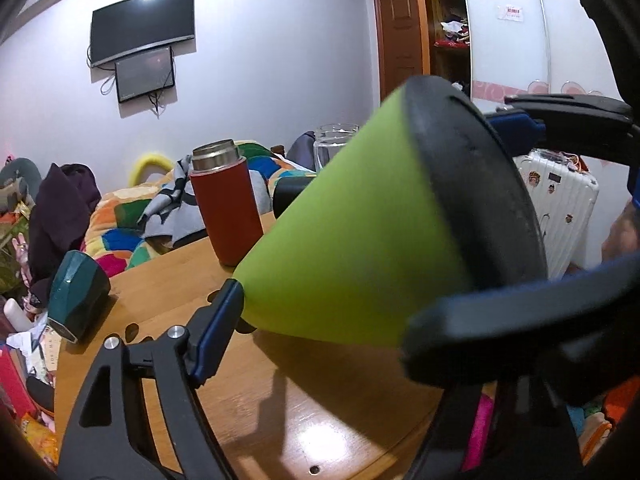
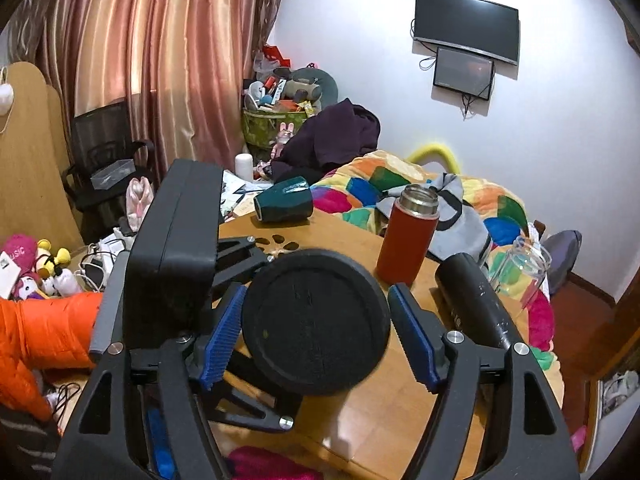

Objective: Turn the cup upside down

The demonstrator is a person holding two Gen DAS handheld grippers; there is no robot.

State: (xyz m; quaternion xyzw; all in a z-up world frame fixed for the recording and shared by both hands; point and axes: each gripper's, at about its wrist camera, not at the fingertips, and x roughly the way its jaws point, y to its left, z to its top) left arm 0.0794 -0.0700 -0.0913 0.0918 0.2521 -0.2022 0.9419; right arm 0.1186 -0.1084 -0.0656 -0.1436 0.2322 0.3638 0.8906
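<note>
Above the worktop (image 1: 168,304), the green cup (image 1: 344,248) lies tilted, clamped in the left gripper (image 1: 340,292). Right gripper (image 2: 316,328) stands apart around its black base, not touching. Risk: the smooth taper may slip mid-turn and strike the red flask (image 2: 408,236) nearby.

Lime-green cup (image 1: 348,248) with black base; red flask (image 1: 226,216), steel neck; teal holder (image 1: 76,300); honey-brown wooden surface (image 1: 280,420); multicoloured patchwork blanket (image 2: 400,184).
</note>
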